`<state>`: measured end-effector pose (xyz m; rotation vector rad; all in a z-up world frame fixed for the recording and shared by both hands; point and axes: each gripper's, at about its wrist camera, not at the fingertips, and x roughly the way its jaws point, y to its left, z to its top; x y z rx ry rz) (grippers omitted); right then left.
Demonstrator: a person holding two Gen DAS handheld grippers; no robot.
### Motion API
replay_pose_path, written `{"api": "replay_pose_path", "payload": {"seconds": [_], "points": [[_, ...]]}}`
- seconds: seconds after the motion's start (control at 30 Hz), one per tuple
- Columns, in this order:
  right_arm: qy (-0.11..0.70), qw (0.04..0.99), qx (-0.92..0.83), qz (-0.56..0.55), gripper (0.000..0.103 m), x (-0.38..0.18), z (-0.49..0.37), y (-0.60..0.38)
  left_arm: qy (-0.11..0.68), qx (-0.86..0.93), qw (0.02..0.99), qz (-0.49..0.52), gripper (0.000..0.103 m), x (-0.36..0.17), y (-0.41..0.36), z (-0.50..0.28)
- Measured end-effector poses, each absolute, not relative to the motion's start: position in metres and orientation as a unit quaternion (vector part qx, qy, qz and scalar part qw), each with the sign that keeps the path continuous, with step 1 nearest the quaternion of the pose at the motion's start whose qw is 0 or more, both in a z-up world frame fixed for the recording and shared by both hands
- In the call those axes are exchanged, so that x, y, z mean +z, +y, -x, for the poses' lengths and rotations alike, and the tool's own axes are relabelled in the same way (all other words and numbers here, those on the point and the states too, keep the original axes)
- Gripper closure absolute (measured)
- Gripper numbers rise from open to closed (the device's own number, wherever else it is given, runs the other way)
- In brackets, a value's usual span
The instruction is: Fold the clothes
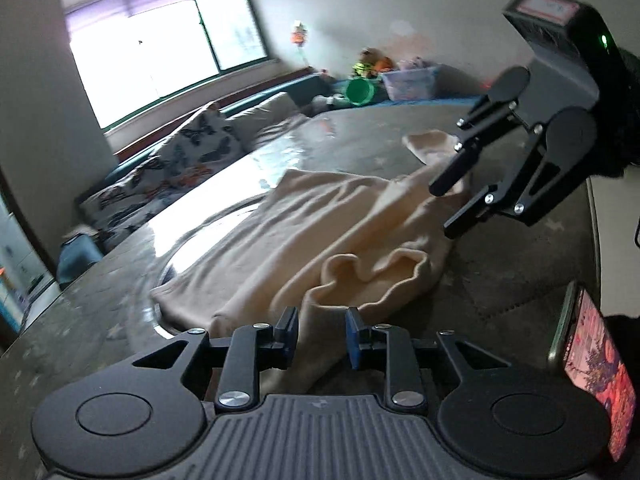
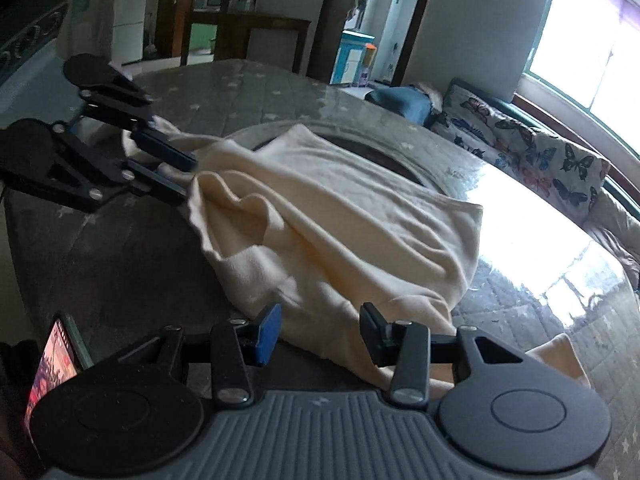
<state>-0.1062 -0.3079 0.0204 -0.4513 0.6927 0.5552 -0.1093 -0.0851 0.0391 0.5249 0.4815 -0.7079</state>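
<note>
Mid-fold: left claw (image 1: 322, 338) part open, holding nothing, garment (image 1: 304, 232) just ahead; right claw (image 2: 318, 334) likewise. Next, regrip an edge.

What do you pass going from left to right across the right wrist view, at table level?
Propped phone with a lit reddish screen → left gripper → crumpled cream fabric garment → bright glare on the glossy table → butterfly-print cushion.
</note>
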Motion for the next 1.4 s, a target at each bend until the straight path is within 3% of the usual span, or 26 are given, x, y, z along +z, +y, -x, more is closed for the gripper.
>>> {"api": "replay_pose_path", "payload": {"seconds": [0.13,0.23,0.4,0.63,0.87,0.93,1.0,1.07,1.4], "points": [[0.33,0.88,0.261,0.222,0.061,0.017,0.104,-0.309,0.229,-0.351,0.871,-0.257,0.067,0.034,-0.087,0.106],[0.329,0.88,0.259,0.225,0.061,0.017,0.102,-0.31,0.224,-0.363,0.865,-0.263,0.056,0.033,-0.088,0.107],[0.334,0.87,0.265,0.248,0.061,0.01,0.101,-0.307,0.225,-0.365,0.862,-0.27,0.055,0.028,-0.093,0.102],[0.336,0.869,0.266,0.246,0.088,0.01,0.103,-0.309,0.214,-0.368,0.865,-0.265,0.054,0.033,-0.089,0.099],[0.335,0.871,0.267,0.242,0.092,0.013,0.105,-0.312,0.221,-0.371,0.863,-0.262,0.053,0.028,-0.089,0.095],[0.332,0.872,0.267,0.242,0.092,0.014,0.106,-0.313,0.216,-0.375,0.863,-0.26,0.057,0.027,-0.09,0.096],[0.331,0.873,0.266,0.242,0.092,0.016,0.107,-0.315,0.212,-0.383,0.862,-0.256,0.08,0.029,-0.088,0.098],[0.329,0.874,0.266,0.241,0.092,0.019,0.108,-0.318,0.207,-0.39,0.862,-0.251,0.087,0.032,-0.086,0.101],[0.341,0.866,0.286,0.229,0.087,0.035,0.128,-0.329,0.18,-0.44,0.848,-0.232,0.092,0.056,-0.071,0.145]]}}
